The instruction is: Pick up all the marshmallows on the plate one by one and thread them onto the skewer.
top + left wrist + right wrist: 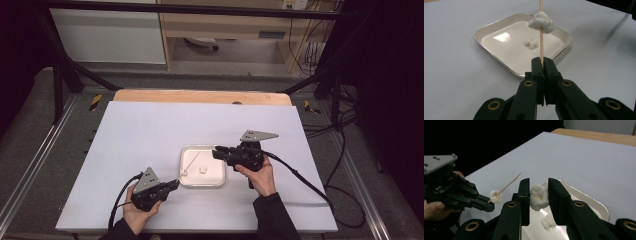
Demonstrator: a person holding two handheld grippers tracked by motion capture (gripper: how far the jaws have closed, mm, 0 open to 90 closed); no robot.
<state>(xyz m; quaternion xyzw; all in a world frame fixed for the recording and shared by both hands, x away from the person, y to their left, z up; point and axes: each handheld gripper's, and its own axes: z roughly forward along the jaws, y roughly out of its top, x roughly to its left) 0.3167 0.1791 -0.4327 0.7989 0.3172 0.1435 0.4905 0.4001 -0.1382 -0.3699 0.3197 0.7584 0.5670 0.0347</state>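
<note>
In the high view, a white table (150, 135) carried a shallow white tray (218, 176) a little toward the near edge and slightly right of the middle. The left gripper (173, 184) sat near the near edge, just beside the tray's near-left corner, held in the person's left hand (137, 212). A thin wooden skewer (192, 162) ran from its tips up over the tray. One small white marshmallow piece (203, 169) lay in the tray near its middle. The right gripper (216, 151) reached in over the tray's far-right corner, held by the right hand (260, 176).

In the left gripper view, the jaws were closed tight on the skewer (541, 42), which stood upright from them. A marshmallow (541, 22) was threaded on the skewer, well above the jaws. Behind it the tray (496, 26) lay on the table, with the loose piece (531, 42) near its middle.

In the right gripper view, the jaws were partly closed, clamping a second marshmallow (538, 196) between them, above the tray (596, 202). The loose piece (548, 221) lay in the tray below. To the left, the left gripper (489, 206) held the tilted skewer (509, 184) with its threaded marshmallow (496, 196) just beside the jaw tips.
</note>
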